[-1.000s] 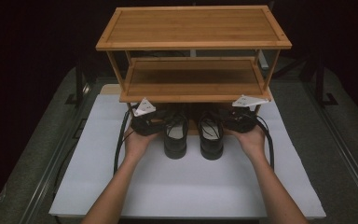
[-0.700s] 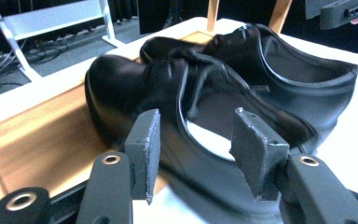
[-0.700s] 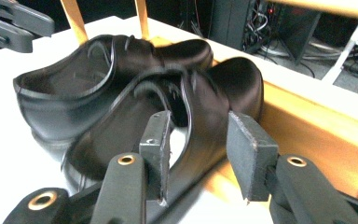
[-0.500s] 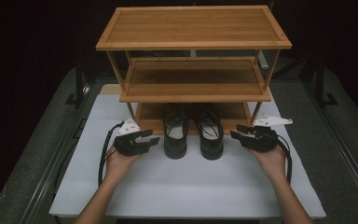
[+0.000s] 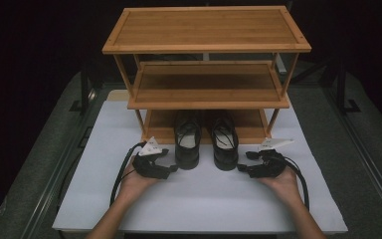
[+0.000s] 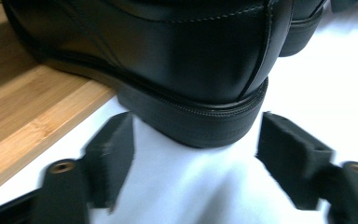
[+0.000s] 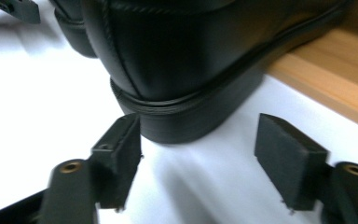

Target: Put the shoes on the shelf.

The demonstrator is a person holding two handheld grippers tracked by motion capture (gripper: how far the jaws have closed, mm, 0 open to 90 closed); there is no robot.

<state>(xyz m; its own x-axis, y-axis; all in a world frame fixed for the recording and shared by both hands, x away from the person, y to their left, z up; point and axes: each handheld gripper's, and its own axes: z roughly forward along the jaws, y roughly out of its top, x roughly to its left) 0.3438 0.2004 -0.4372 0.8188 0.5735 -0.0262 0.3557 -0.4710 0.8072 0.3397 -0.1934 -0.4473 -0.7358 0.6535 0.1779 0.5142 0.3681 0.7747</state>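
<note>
1. The three-tier bamboo shoe rack [image 5: 206, 94] stands at the far edge of my white-covered worktop [image 5: 199, 204].
2. Two black leather lace-up shoes [image 5: 187, 139] [image 5: 224, 140] sit with toes on its bottom shelf and heels overhanging onto the worktop.
3. My left gripper [image 5: 171, 169] and right gripper [image 5: 239, 168] have just been opening; each heel lies just ahead of its spread jaws, ungripped.
4. Risk, I judge: closing early would pinch only the sole edge and skid a shoe sideways.

Shoes [image 5: 206, 142]: no readable text or brand.
Rack [image 5: 206, 30]: no label or number.
Grey plates, lower centre of frame: marks too small to read.
</note>
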